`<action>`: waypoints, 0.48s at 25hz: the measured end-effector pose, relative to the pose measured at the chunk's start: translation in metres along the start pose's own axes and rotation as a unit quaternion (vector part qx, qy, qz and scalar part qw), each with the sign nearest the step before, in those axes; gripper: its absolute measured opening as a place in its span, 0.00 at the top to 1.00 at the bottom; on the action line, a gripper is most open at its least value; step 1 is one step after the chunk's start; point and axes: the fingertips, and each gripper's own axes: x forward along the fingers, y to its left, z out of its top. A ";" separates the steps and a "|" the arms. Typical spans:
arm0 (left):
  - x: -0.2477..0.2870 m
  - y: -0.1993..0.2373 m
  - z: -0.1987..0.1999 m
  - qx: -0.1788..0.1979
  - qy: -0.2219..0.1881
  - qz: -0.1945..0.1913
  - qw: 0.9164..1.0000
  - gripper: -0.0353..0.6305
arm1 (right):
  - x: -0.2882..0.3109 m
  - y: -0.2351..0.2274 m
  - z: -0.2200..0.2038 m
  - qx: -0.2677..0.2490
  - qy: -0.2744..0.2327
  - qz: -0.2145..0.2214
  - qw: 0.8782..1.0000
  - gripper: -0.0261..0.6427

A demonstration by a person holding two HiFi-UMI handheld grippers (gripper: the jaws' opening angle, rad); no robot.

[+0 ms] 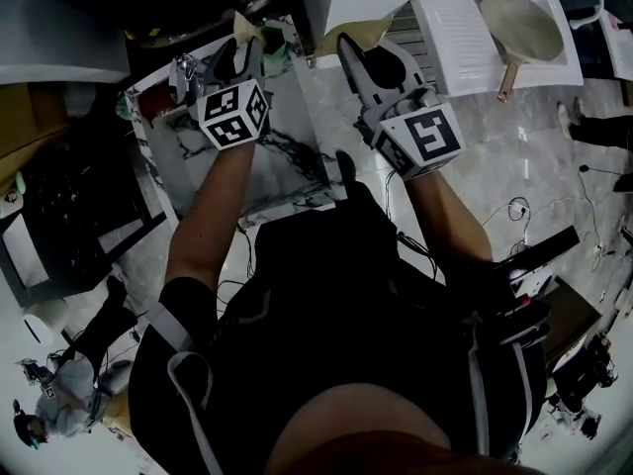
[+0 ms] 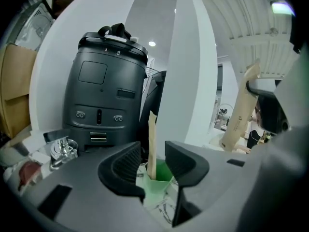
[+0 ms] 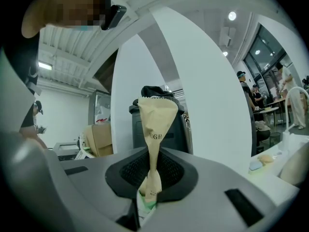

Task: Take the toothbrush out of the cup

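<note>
Left gripper: my left gripper [image 2: 153,161] was released, its jaws standing wide with a pad on either side of the toothbrush and neither pad pressing on it.
Toothbrush: the toothbrush [image 2: 152,134], in a tan paper sleeve, stood between my left jaws with its lower end down in the cup.
Cup: the green cup [image 2: 162,181] sat just beyond and below my left jaw tips, on the marble board [image 1: 227,171].
Axis: the toothbrush's long axis ran near upright, leaning slightly, so I judged the pull had to go up along it, not sideways.
Nearer hand: my left hand was plainly the nearer, with the handle already inside its gap. My right was off to the side.
Right gripper: my right gripper [image 3: 152,174] was clenched on a paper packet [image 3: 157,117], pinching it low so that the wide top fanned out above the pads.
Hidden on the right: what the packet held was wrapped from sight. I could not tell what the bit of green under its pads belonged to.
Hidden on the left: the cup's rim and base were largely cut off by my own jaws, and the sleeve hid the brush head.
Head view: both pairs of jaw tips were dark and small there, so the cup was hard to make out.
Beyond: a dark machine [image 2: 108,95] and a white pillar [image 2: 188,66] stood behind the cup, apart from it.
</note>
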 end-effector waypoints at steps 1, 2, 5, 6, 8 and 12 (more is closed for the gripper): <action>0.003 -0.001 -0.002 -0.002 0.001 -0.004 1.000 0.73 | 0.001 -0.001 -0.002 0.000 0.001 0.001 1.000 0.89; 0.007 -0.002 -0.004 -0.005 0.002 -0.007 1.000 0.73 | 0.002 -0.002 -0.004 0.000 0.003 0.002 1.000 0.89; 0.015 -0.003 -0.010 -0.017 0.004 -0.010 1.000 0.73 | 0.002 -0.004 -0.013 0.005 0.011 0.001 1.000 0.89; 0.017 -0.001 -0.011 -0.020 0.004 -0.008 1.000 0.73 | 0.002 -0.005 -0.015 0.006 0.013 0.001 1.000 0.89; 0.021 0.004 -0.014 -0.023 0.004 -0.002 1.000 0.73 | 0.002 -0.007 -0.020 0.008 0.017 -0.001 1.000 0.89; 0.025 0.007 -0.019 -0.030 -0.002 -0.001 1.000 0.73 | 0.002 -0.010 -0.026 0.006 0.021 -0.006 1.000 0.89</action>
